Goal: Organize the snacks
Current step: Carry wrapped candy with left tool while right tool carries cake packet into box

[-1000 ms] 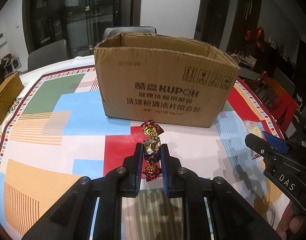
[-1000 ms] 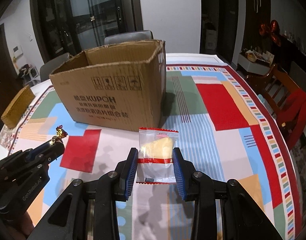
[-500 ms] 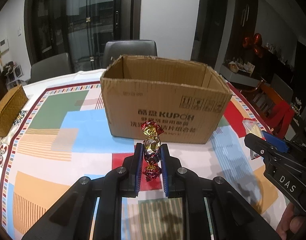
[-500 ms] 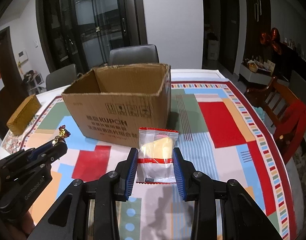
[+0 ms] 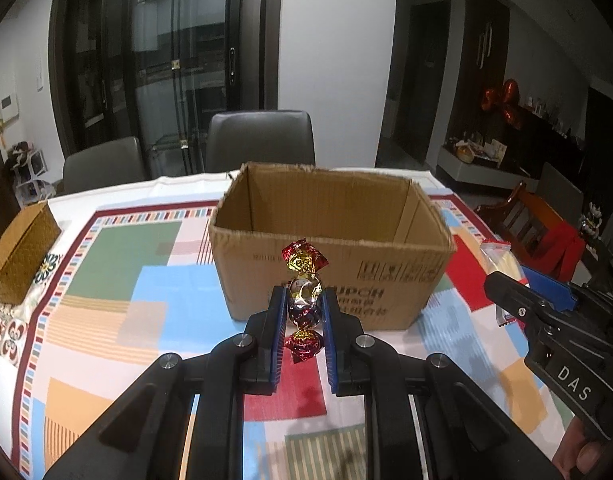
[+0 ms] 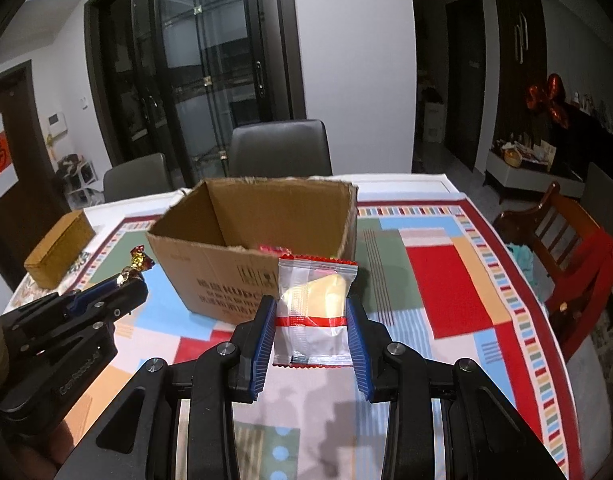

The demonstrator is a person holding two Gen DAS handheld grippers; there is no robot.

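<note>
My left gripper (image 5: pixel 304 304) is shut on a foil-wrapped candy (image 5: pixel 304 280), red and gold, held upright in front of the open cardboard box (image 5: pixel 330 248). My right gripper (image 6: pixel 311 312) is shut on a clear snack packet (image 6: pixel 314 304) with red trim and a pale yellow piece inside. Both hang above the table, short of the box's near wall. Inside the box (image 6: pixel 266 232) a bit of red wrapper shows at the bottom. Each gripper appears in the other's view: the right gripper (image 5: pixel 518 296) at the right edge, the left gripper (image 6: pixel 122 284) at the left.
A woven tan box (image 5: pixel 18 256) sits at the table's left edge. The table carries a bright patchwork cloth (image 6: pixel 446 292). Grey chairs (image 5: pixel 262 140) stand behind the table, and a wooden chair with red cloth (image 6: pixel 578 264) stands to the right.
Both grippers have risen with their snacks, so the box's open top and inside now show. Neither grip has changed.
</note>
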